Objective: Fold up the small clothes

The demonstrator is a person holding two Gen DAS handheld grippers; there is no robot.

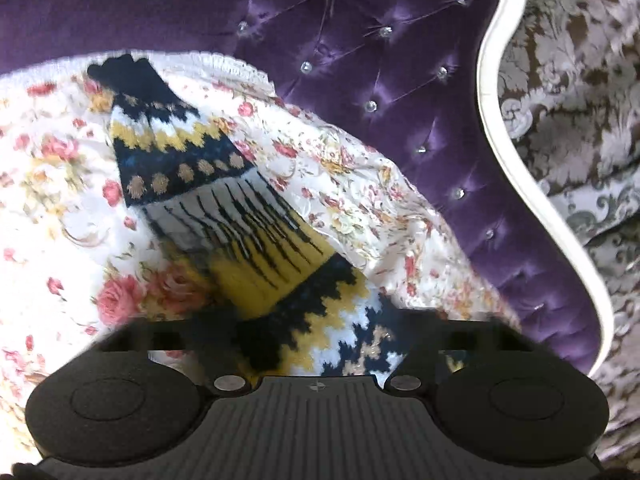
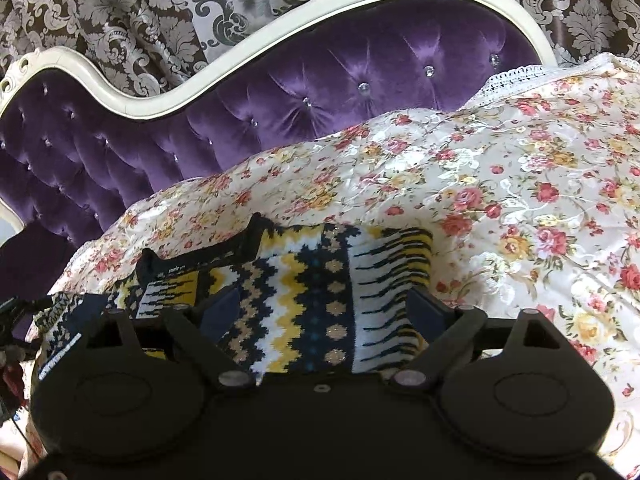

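Knitwear [image 2: 316,300], a patterned piece, is spread flat on the floral bedspread [image 2: 520,184] below the purple headboard [image 2: 320,92], presumably for folding, with the right tongs [image 2: 324,312] held apart over it, while the left tongs' [image 1: 320,344] state cannot be told.

Knitted garment [image 2: 316,292] lies on bedspread [image 2: 500,168], before headboard [image 2: 320,92].

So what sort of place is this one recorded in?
Probably a bedroom: a purple tufted velvet headboard with a cream frame, a floral satin bedspread and brown damask curtains.
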